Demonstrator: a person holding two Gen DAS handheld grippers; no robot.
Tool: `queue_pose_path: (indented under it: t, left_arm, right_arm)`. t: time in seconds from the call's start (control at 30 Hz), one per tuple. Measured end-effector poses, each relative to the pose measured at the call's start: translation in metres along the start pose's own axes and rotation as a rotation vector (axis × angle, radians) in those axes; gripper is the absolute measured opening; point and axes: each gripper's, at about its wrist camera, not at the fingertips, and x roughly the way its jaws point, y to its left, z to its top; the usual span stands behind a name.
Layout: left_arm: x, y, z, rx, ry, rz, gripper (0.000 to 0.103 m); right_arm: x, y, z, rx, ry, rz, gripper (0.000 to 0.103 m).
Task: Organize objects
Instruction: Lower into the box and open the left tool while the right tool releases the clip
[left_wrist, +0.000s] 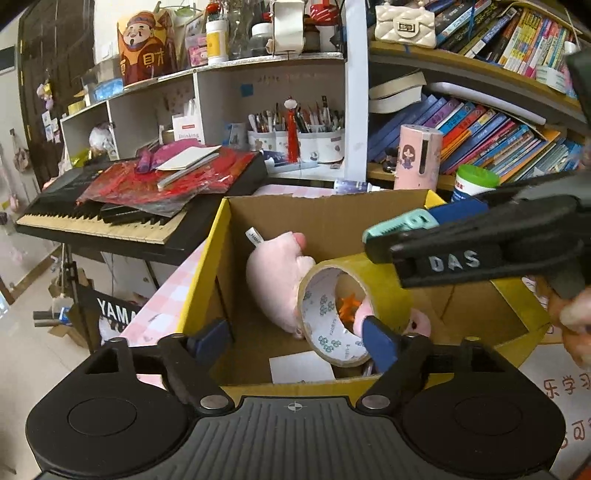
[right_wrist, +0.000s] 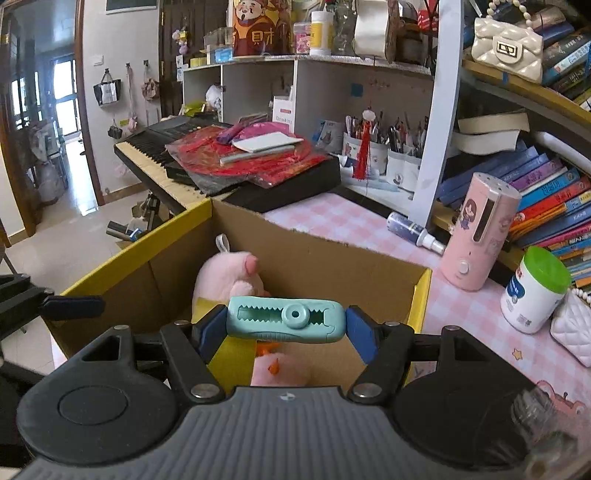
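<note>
White "DAS" on black right gripper (left_wrist: 373, 240) arm, right of frame. White "YAMA…" on black keyboard stand panel (left_wrist: 110, 314), lower left. Chinese "财" on orange figure bag (left_wrist: 147, 48), upper left.

Cardboard box (left_wrist: 332, 214): matt brown corrugated inside, glossy yellow outer skin. Pink plush toy (left_wrist: 273, 280): soft fuzzy cloth, sewn fabric tag. Packing tape roll (left_wrist: 343, 314): glossy yellowish film, printed paper core. Teal clip tool (right_wrist: 286, 319): smooth moulded plastic, toothed slot. Right gripper (right_wrist: 286, 325): matt black plastic, blue pads, ribbed grey body, metal pivot pins. Tablecloth (right_wrist: 354, 225): pink checked, slight sheen. Keyboard (left_wrist: 96, 221): black plastic, yellowed keys.
</note>
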Motion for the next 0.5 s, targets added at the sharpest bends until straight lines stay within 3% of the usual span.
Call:
queue_pose_path:
  t: [0.3,0.5]
  left_arm:
    - [-0.013,-0.004,-0.002,0.030,-0.033,0.002,0.086]
    - [-0.018,-0.004,-0.003,0.028,-0.041,0.000,0.086]
  right_arm:
    - [0.013,0.003,0.012,0.013,0.028,0.024,0.067]
    - [0.012,0.015,0.021,-0.030,-0.014,0.061,0.067]
